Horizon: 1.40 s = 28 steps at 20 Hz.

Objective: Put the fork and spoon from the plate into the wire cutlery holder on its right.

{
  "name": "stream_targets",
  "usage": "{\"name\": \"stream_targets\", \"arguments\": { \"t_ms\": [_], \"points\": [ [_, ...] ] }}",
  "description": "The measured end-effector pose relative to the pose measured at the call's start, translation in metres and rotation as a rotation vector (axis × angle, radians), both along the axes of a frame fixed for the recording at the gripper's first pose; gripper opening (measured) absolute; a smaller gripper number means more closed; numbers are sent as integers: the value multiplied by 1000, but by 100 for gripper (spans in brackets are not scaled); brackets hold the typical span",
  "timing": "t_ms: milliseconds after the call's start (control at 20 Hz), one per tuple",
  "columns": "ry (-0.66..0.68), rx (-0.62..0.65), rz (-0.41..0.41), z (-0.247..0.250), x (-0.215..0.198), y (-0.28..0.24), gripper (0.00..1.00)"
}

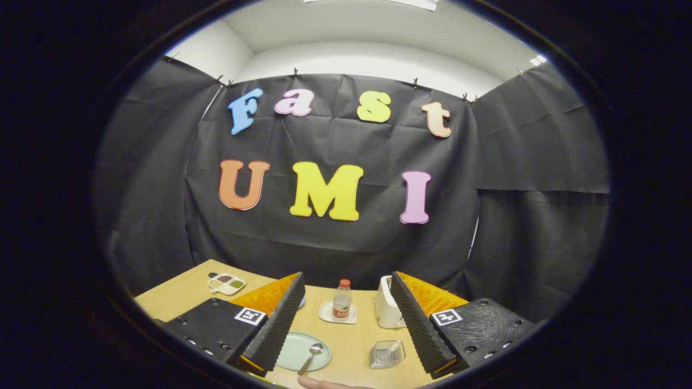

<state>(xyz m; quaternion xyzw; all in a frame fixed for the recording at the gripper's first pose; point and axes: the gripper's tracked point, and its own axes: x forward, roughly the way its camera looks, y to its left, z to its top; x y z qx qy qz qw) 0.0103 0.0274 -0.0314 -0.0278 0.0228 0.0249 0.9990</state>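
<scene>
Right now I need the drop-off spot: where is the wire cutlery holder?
In the gripper view, the wire cutlery holder sits on the table between the open fingers, right of the plate and in front of the white appliance.

Gripper view rides high above the table point(346, 346), facing the booth's back wall, fingers point(281, 319) spread apart.

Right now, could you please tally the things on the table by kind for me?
Plates and dishes: 3 (green plate, small white dish, divided dish)
Cutlery: 1 (spoon)
Bottles: 1 (bottle)
Holders: 1 (wire cutlery holder)
Appliances: 1 (white appliance)
Total: 7
The gripper is open, holding nothing.
</scene>
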Motion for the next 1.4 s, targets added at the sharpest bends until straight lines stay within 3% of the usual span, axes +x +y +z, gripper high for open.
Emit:
{"name": "stream_targets", "arguments": {
  "t_ms": [250,950,1400],
  "points": [
    [77,20,-6,-42,19,13,95],
    [520,-30,62,-259,68,79,95],
    [798,60,-20,-358,83,84,94]
  ]
}}
